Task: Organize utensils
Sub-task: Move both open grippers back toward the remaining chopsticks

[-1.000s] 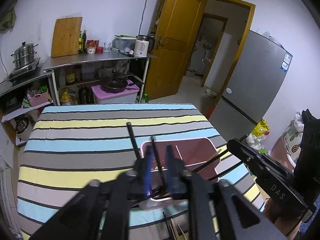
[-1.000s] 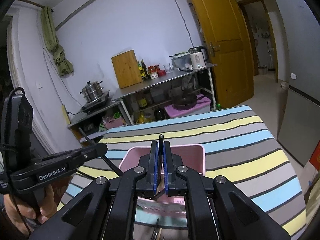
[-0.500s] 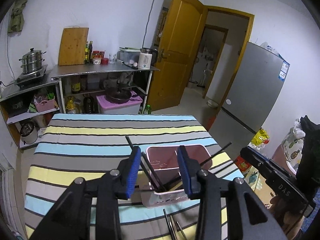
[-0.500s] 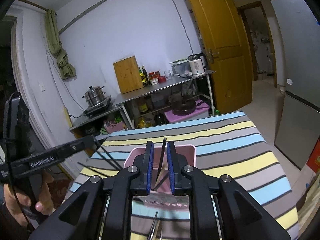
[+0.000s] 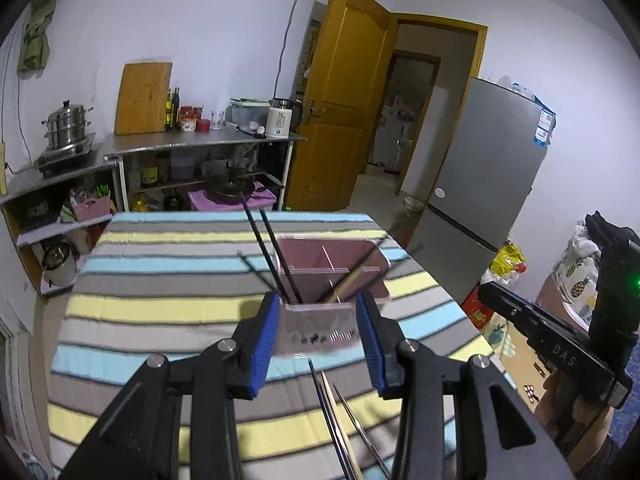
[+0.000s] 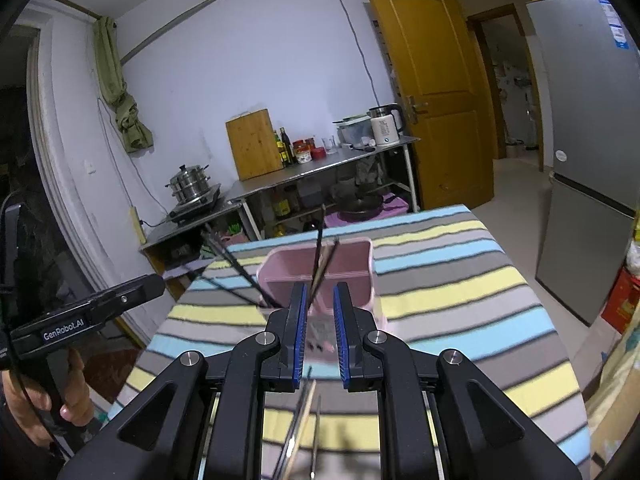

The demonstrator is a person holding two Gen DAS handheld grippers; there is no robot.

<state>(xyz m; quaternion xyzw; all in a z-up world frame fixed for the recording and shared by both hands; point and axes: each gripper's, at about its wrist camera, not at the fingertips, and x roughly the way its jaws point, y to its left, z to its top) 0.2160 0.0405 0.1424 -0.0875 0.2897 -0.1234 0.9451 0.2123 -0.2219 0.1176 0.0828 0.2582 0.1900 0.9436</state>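
Now both grippers, left gripper (image 5: 316, 338) wide and right gripper (image 6: 320, 334) narrower, hold nothing above loose thin chopsticks (image 5: 334, 420) lying before the pink plastic utensil holder (image 5: 334, 280); light, stiff, slippery rods, probably best pinched mid-shaft.

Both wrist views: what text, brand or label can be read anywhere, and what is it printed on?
"GenRobot.AI": on the side of the left gripper body, seen in the right wrist view.
"DAS": on the side of the right gripper body, seen in the left wrist view.
Blue stickers on the fridge: too small to read.
Kettle mark and bottle labels: too small to read.
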